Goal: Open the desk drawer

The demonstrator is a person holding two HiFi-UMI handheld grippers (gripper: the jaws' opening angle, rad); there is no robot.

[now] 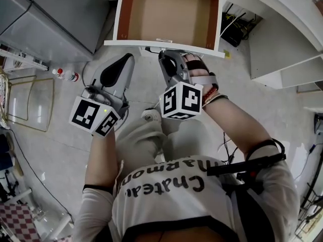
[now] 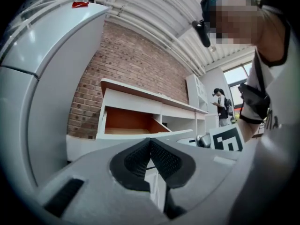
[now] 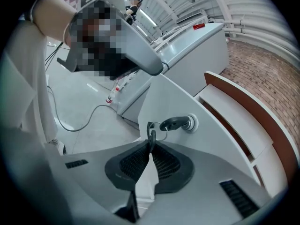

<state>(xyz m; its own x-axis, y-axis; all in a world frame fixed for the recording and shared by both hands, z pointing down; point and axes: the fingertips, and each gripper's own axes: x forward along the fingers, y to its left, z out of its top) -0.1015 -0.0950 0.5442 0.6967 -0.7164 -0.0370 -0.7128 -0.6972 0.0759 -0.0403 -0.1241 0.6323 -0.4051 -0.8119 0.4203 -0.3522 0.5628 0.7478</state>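
**Drawer out, right jaws on the key**

My right gripper (image 3: 151,144) has its jaws pressed together at the tips, and the lower end of the hanging key (image 3: 150,136) looks caught between them. That key dangles on a ring from a second key (image 3: 174,123), which sits in the round lock (image 3: 190,123) on the white drawer front (image 3: 173,97).

My left gripper (image 2: 150,142) has its jaws closed pad to pad with nothing between them. It is held apart from the desk, beside the right one.

From above, the drawer (image 1: 126,14) stands pulled out of the desk towards me, its brown bottom bare. My right gripper (image 1: 169,57) sits right at the drawer's front edge, with my hand (image 1: 199,69) wrapped round its grip. My left gripper (image 1: 126,59) is just below that edge and to the left.

Past my left jaws the open drawer (image 2: 136,136) shows its orange-brown inside beneath the desk top. A brick wall (image 2: 136,60) rises behind it, and a big white cabinet (image 2: 47,78) stands at the left. On the floor lie a cable (image 3: 79,121) and two small bottles (image 1: 65,74).
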